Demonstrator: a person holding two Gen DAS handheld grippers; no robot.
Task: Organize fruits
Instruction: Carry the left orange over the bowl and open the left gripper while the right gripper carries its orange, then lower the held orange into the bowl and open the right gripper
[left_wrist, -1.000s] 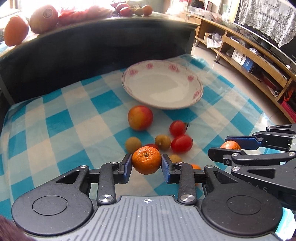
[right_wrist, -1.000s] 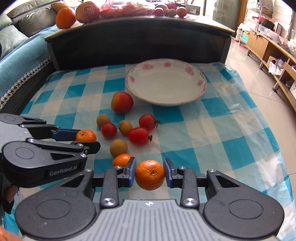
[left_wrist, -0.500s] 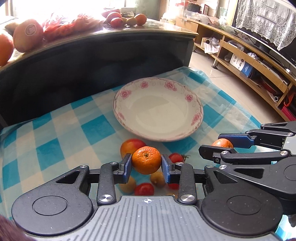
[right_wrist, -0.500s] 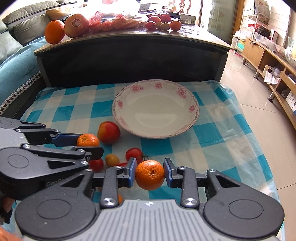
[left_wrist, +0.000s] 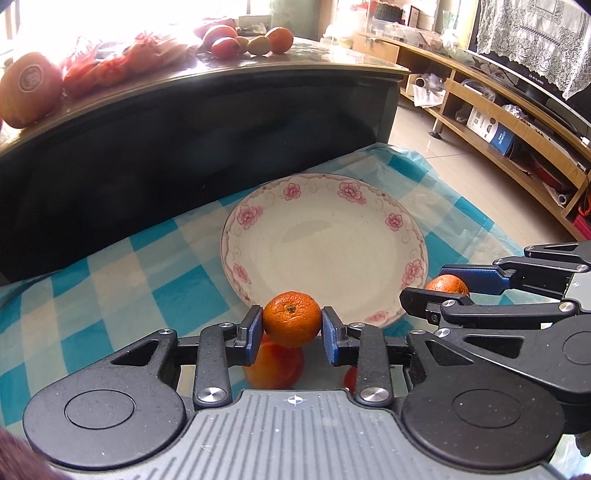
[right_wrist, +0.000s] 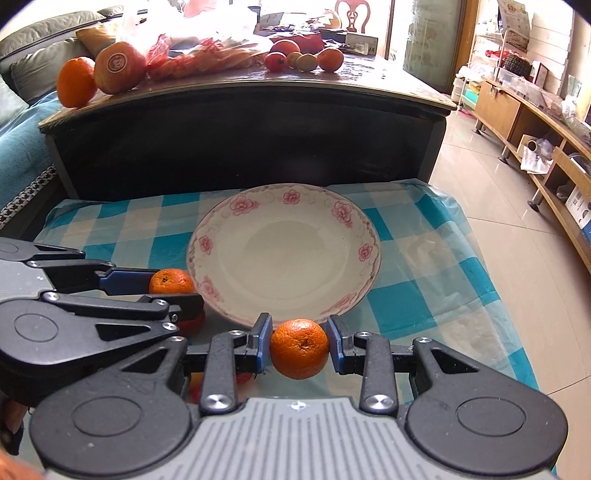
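Note:
My left gripper (left_wrist: 291, 328) is shut on a small mandarin (left_wrist: 291, 318), held just short of the near rim of the white plate with pink flowers (left_wrist: 369, 218). My right gripper (right_wrist: 300, 349) is shut on a second mandarin (right_wrist: 299, 348) at the plate's (right_wrist: 354, 229) near edge. Each gripper shows in the other's view: the right gripper (left_wrist: 448, 286) at the right with its mandarin (left_wrist: 445, 284), the left gripper (right_wrist: 173, 284) at the left with its mandarin (right_wrist: 170, 280). A red-yellow apple (left_wrist: 273, 363) lies under the left fingers; the other small fruits are mostly hidden.
The plate rests on a blue-checked cloth (right_wrist: 417, 295). Behind it rises a dark table (right_wrist: 240, 133) with oranges (right_wrist: 75, 81), a large round fruit (right_wrist: 119, 66), red bags and more small fruit (right_wrist: 304, 61). Wooden shelving (left_wrist: 498, 122) and tiled floor lie to the right.
Both grippers have carried their mandarins forward, from over the loose fruits to the plate's near rim. The plate now looks larger and closer, and the loose fruits have slipped under the grippers.

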